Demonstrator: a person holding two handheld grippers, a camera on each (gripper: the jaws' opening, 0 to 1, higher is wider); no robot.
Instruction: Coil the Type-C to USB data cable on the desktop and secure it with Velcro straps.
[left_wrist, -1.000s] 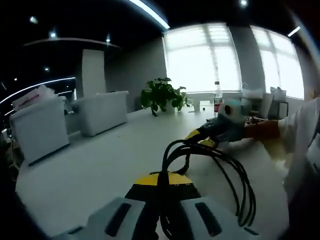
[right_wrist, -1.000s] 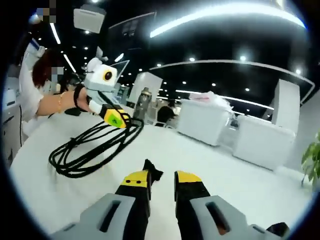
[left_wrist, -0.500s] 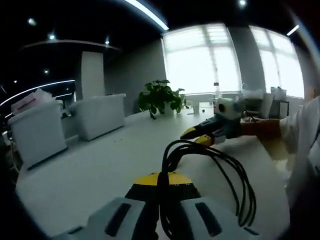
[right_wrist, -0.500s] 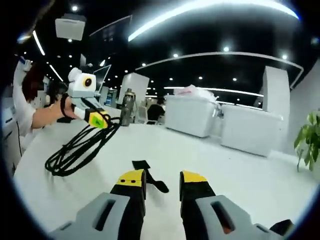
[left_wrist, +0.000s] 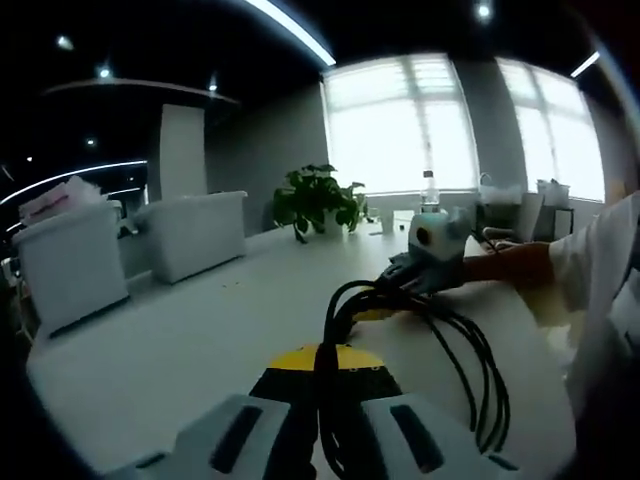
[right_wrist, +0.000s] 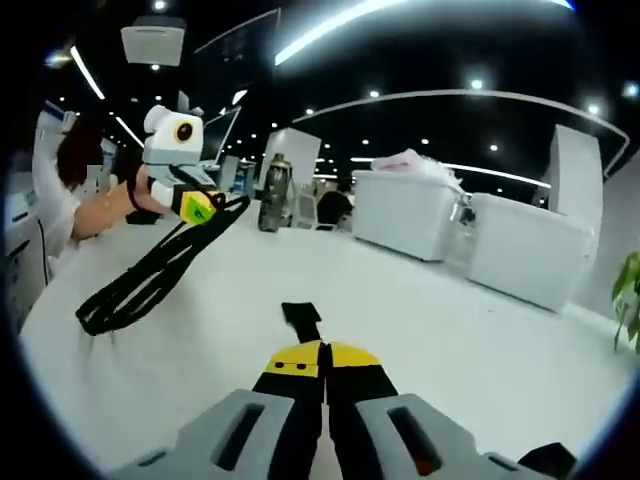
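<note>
While the left gripper (left_wrist: 320, 375) stays clamped on the coiled black data cable (left_wrist: 440, 350), its loops trail rightward across the white desktop (left_wrist: 190, 340). The right gripper (right_wrist: 325, 360) is pinched on the black Velcro strap (right_wrist: 302, 318), which lies ahead of its tips. A potted plant (left_wrist: 318, 198) and white bins (right_wrist: 520, 250) stand well beyond.

The worktop (right_wrist: 430, 330) looks smooth, matt white. The coiled data cable (left_wrist: 470, 370) has a smooth black rubbery sheath. The Velcro strap (right_wrist: 301, 316) appears matt black cloth. The bottle (right_wrist: 272, 193) looks metallic.
</note>
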